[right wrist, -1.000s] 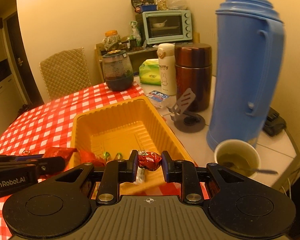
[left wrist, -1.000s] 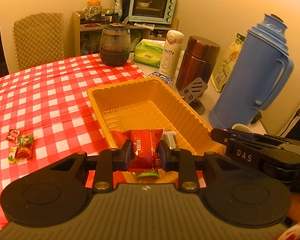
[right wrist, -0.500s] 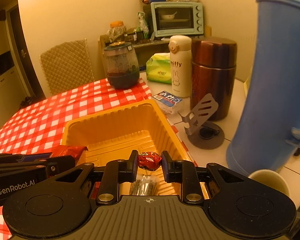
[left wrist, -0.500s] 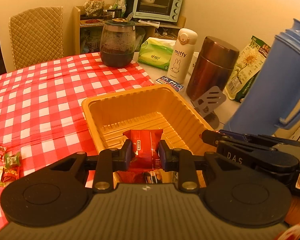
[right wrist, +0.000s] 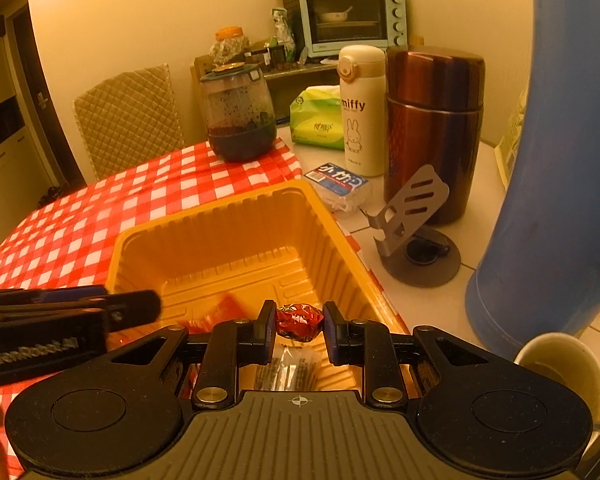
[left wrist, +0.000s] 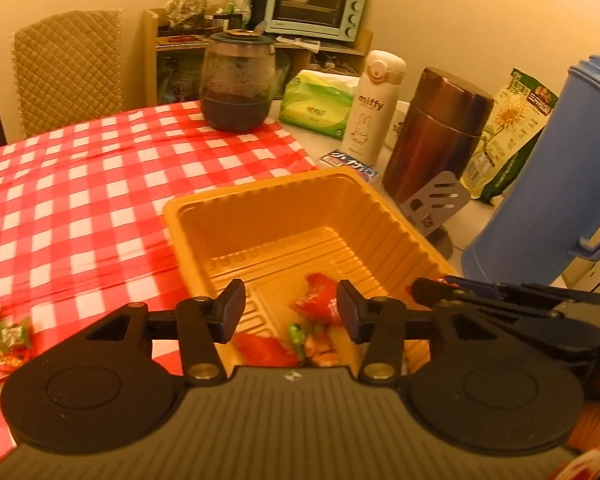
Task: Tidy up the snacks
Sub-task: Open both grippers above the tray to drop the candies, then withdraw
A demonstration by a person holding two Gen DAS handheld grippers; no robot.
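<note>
An orange plastic tray (left wrist: 268, 204) (right wrist: 220, 216) sits on the red checked tablecloth. Over its near end my left gripper (left wrist: 290, 312) hangs with its jaws opening and nothing pressed between the pads. A red snack packet (left wrist: 316, 302) lies blurred in the tray below it, among other wrapped sweets (left wrist: 300, 336). My right gripper (right wrist: 299, 322) is shut on a red wrapped candy (right wrist: 299, 320) above the tray's near right part. A clear packet of dark sticks (right wrist: 290, 370) lies under it. Each gripper shows at the edge of the other's view.
Several loose candies (left wrist: 4, 340) lie on the tablecloth (left wrist: 80, 200) at the left. To the right of the tray stand a blue thermos (right wrist: 560, 180), a brown flask (right wrist: 432, 128), a white bottle (right wrist: 358, 112), a phone stand (right wrist: 416, 220) and a paper cup (right wrist: 560, 368). A glass jar (left wrist: 238, 84) stands behind.
The left jaws have parted and the red packet has dropped from them into the tray. Both grippers have moved forward and down over the tray. The right still holds its candy.
</note>
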